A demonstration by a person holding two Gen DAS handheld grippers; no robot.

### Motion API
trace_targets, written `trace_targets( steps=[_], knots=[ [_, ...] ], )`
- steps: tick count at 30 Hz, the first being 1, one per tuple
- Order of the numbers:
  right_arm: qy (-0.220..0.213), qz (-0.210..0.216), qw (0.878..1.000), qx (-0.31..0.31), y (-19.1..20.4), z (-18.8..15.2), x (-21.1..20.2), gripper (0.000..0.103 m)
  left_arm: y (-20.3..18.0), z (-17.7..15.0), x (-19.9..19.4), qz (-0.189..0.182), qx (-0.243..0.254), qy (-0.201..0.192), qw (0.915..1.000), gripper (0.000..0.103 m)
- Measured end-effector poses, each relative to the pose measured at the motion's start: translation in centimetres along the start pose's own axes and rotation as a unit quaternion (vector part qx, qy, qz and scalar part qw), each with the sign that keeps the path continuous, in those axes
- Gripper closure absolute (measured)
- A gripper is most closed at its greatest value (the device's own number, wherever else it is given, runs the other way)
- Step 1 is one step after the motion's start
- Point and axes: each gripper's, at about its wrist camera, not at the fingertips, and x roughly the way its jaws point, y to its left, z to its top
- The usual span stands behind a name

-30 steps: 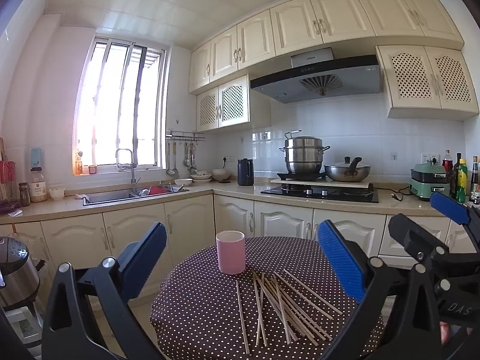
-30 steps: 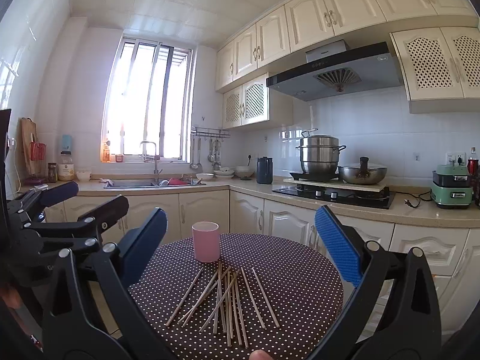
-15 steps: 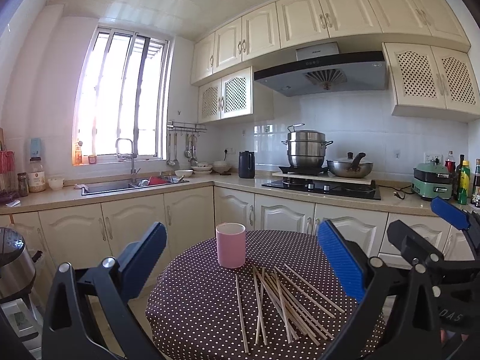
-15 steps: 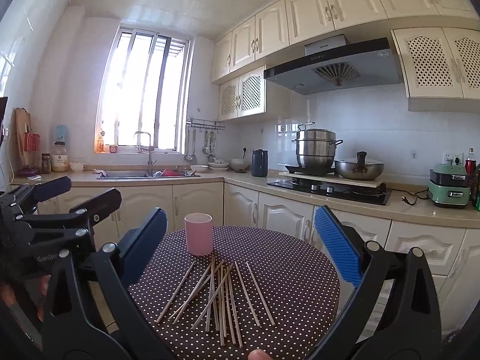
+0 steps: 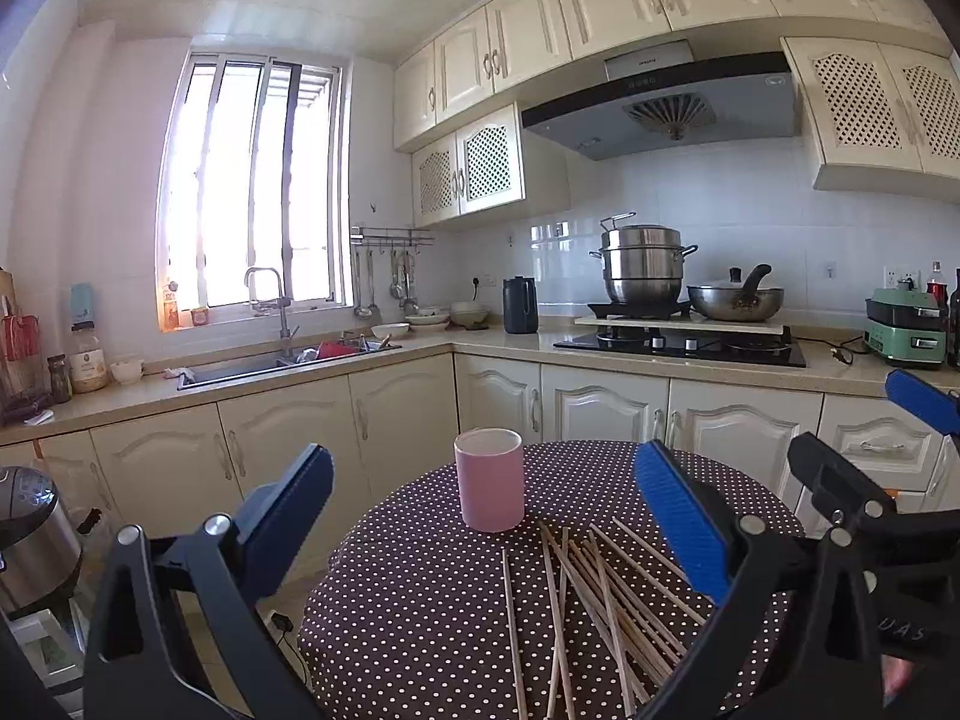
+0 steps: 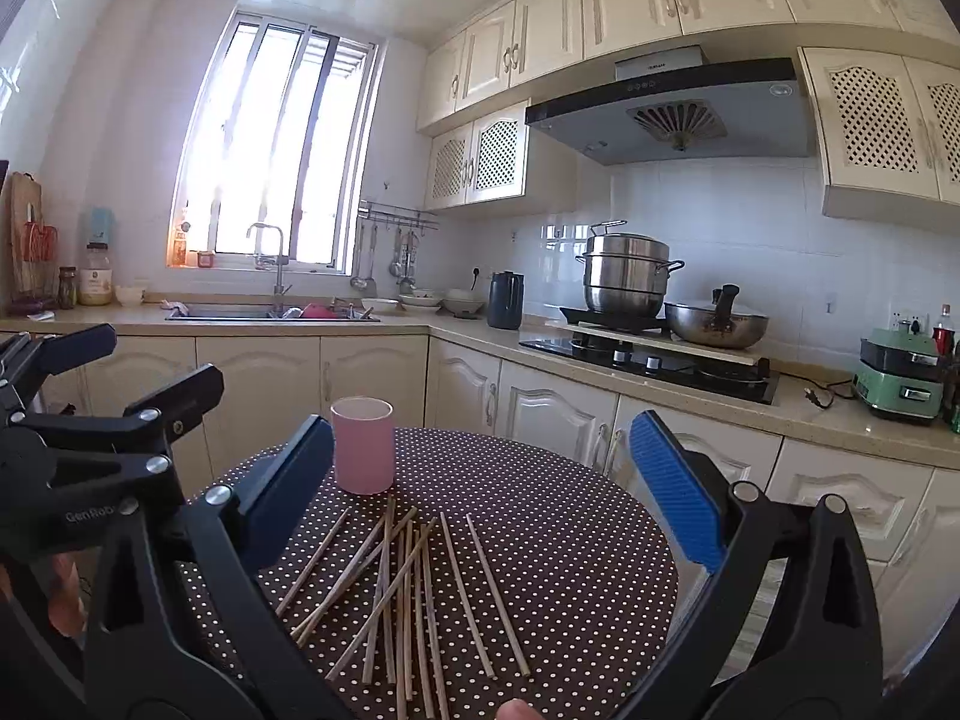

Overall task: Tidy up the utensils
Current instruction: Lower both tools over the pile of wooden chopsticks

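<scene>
both grippers, left gripper and right gripper, hover wide open, empty; chopsticks lie scattered near the pink cup — next, pinch one stick.

Both wrist views above table

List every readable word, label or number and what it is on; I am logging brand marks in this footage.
"GenRob", cut off at the edge, on the left gripper.
"UAS", partial, on the right gripper.
Range hood lettering: too small to read.
Jar label: blurred.
</scene>
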Motion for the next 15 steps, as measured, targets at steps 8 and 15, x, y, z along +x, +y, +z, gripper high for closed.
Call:
trace_targets(
  steps=[8, 15],
  knots=[
    [0.072, 0.028, 0.997, 0.008, -0.6, -1.1, 4.1, 0.006, 0.1, -1.2, 4.0, -0.022, 0.005, 0.056, 0.9982, 0.004],
    [0.154, 0.026, 0.987, -0.026, -1.2, -2.3, 9.2, 0.006, 1.9, -3.1, 10.1, -0.099, -0.021, 0.168, 0.9806, 0.004]
  ],
)
